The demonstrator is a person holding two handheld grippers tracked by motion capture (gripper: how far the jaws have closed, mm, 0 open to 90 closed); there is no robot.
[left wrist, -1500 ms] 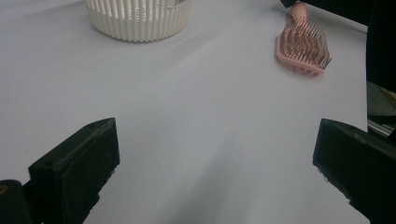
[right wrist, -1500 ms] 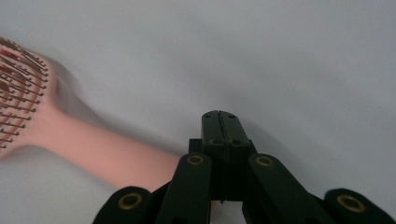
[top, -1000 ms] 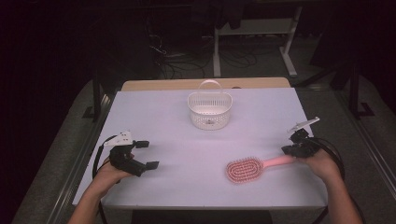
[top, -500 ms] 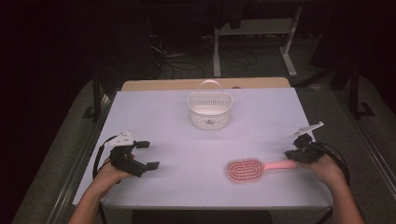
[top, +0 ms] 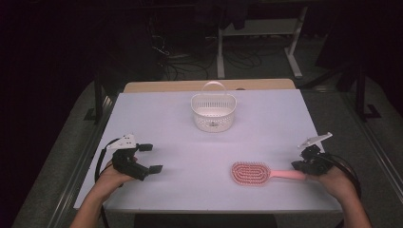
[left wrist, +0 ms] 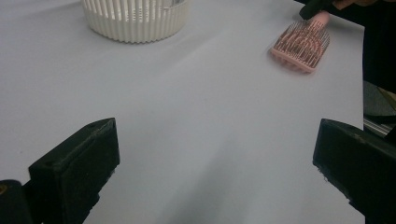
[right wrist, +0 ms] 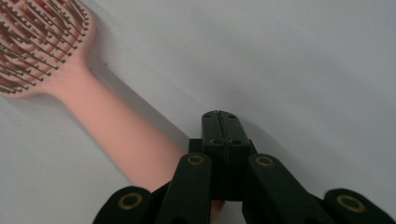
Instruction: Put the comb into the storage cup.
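Hairbrush [top: 251, 173] lies bristles-up near the table's [top: 266, 123] front right, its pink handle reaching the right gripper [top: 300, 166]. That gripper's jaws are pressed together beside the handle, apparently not on it. Left gripper [top: 150, 157] rests spread wide, empty. Best to part the jaws and straddle the handle squarely before squeezing.

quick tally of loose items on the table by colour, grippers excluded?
White: 1, the basket
Pink: 1, the hairbrush
Total: 2
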